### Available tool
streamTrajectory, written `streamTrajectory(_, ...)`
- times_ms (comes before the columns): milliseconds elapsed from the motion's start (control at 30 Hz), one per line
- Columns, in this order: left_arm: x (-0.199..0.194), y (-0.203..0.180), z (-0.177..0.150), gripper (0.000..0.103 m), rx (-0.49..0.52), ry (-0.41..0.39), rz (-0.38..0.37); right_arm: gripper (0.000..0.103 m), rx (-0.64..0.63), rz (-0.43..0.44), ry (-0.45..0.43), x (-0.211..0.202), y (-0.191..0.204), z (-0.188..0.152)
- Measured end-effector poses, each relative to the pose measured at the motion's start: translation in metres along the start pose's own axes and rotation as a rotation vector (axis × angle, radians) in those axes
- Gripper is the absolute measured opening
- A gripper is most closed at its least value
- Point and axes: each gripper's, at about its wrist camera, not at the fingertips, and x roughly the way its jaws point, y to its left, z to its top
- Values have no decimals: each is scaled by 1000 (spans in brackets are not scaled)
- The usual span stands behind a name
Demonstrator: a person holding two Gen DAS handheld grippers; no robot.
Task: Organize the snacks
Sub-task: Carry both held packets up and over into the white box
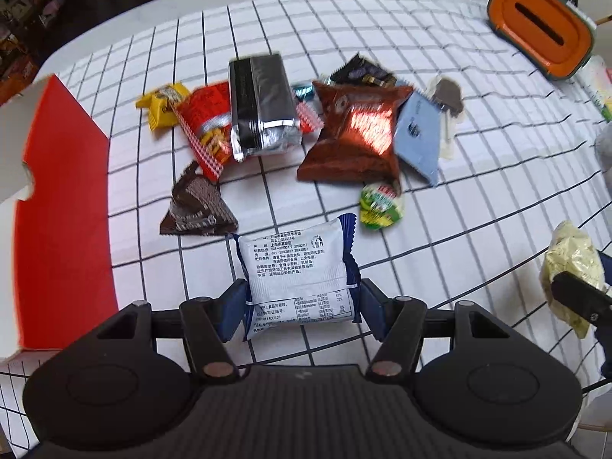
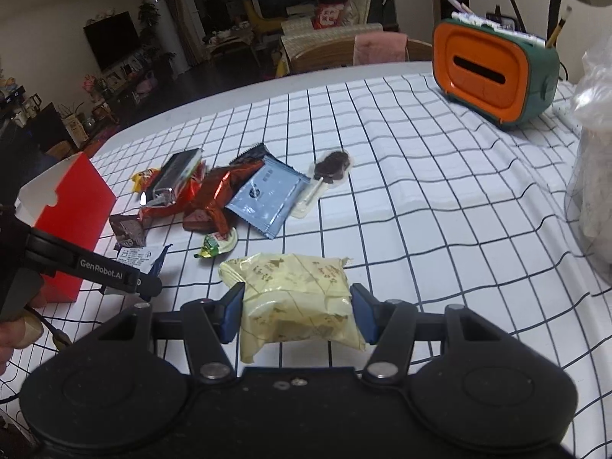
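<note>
My left gripper is shut on a white and blue snack packet, held just above the checked tablecloth. My right gripper is shut on a pale yellow snack packet; that packet also shows at the right edge of the left wrist view. A pile of snacks lies ahead: a silver-black packet, a copper-red bag, a light blue packet, a brown triangular packet and a green-lidded cup. A red box stands open at the left.
An orange and green tissue box stands at the far right of the table. A clear plastic bag sits at the right edge. A chocolate lollipop lies beside the pile. The left gripper's arm crosses the right wrist view.
</note>
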Motion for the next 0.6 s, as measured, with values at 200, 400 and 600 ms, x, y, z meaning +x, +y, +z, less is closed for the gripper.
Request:
streamTrajectory(200,-34,7,7,62,3,-69,-28,57,4,-12,-45,-15,6,8)
streamTrajectory(400,-74,35,14,62,-10,-155,-61,57,-2,-2,-101,-25,36,26)
streamTrajectory(600,-107,90,16,62,-50,-222,-60,57,-53,41,-136,-27,89,47)
